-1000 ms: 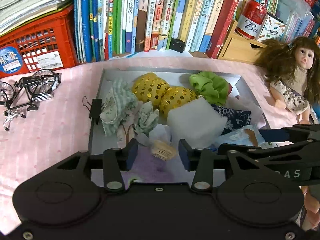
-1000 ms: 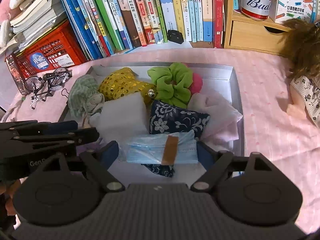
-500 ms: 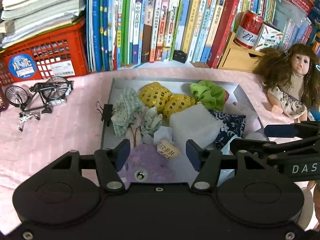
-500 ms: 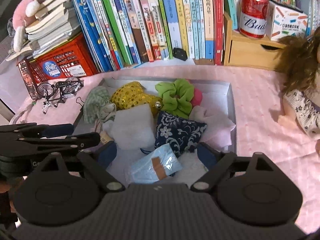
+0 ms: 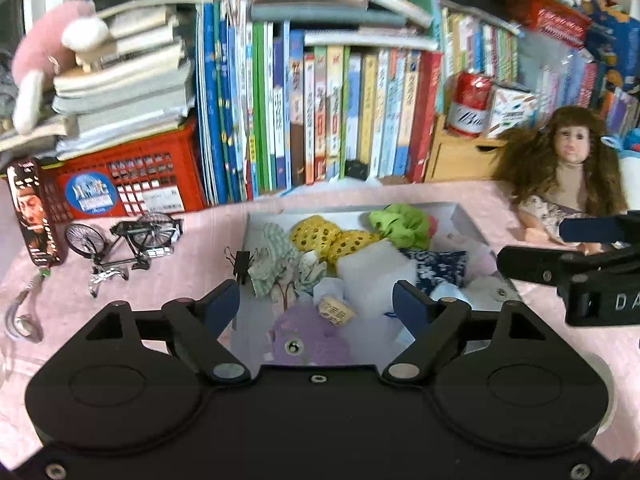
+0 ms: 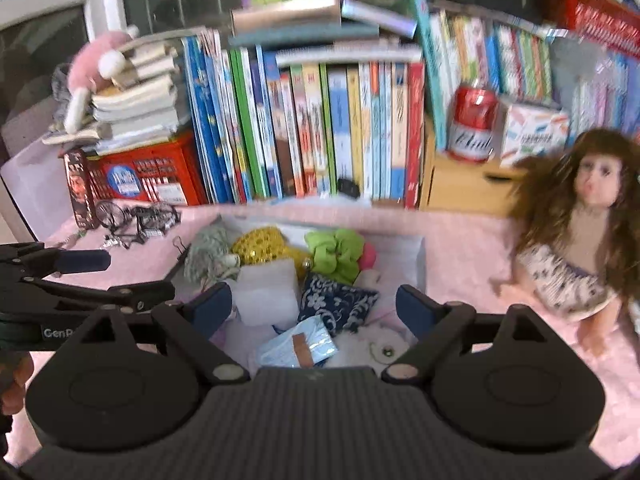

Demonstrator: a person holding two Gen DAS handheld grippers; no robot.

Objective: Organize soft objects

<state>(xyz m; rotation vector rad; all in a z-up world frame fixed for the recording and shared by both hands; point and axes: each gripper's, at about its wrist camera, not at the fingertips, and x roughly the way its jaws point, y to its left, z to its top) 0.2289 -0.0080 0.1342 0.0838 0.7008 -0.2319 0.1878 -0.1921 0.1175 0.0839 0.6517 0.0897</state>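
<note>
Pink cloth covers the tabletop (image 5: 160, 280) in the left wrist view, and on it sits a shallow grey tray (image 5: 466, 218) packed with soft things. The left hand-held gripper (image 5: 316, 306) hangs above the tray's near end with its jaws spread wide; they have just been opening, and nothing is pinched between them. Below the gap lies a purple plush toy (image 5: 312, 342) with one round eye (a paper tag lies just above it). Further in are a white foam block (image 5: 376, 272), a green checked cloth (image 5: 272, 262), two yellow sequinned pouches (image 5: 328, 238), a green scrunchie (image 5: 402, 224) and a dark blue floral cushion (image 5: 436, 270). A black binder clip (image 5: 241, 266) grips the tray's left rim. Left of the tray stands a model bicycle (image 5: 128, 240); a doll (image 5: 568, 184) sits at the right, in front of a row of books (image 5: 320, 120).

From the right wrist view, the right hand-held gripper (image 6: 314, 308) is likewise released, jaws well apart and empty, above the same tray (image 6: 420, 252). Beneath it lie a light blue packet (image 6: 296, 346) crossed by a tan strip, and a white plush (image 6: 380, 346) just beside it. The foam block (image 6: 266, 290), floral cushion (image 6: 336, 304), scrunchie (image 6: 336, 254) and one sequinned pouch (image 6: 260, 248) sit beyond. The left hand-held gripper (image 6: 108, 276) shows at the left edge, seen side-on. The doll (image 6: 580, 240) sits on the cloth at the right (this view is somewhat blurred).
</note>
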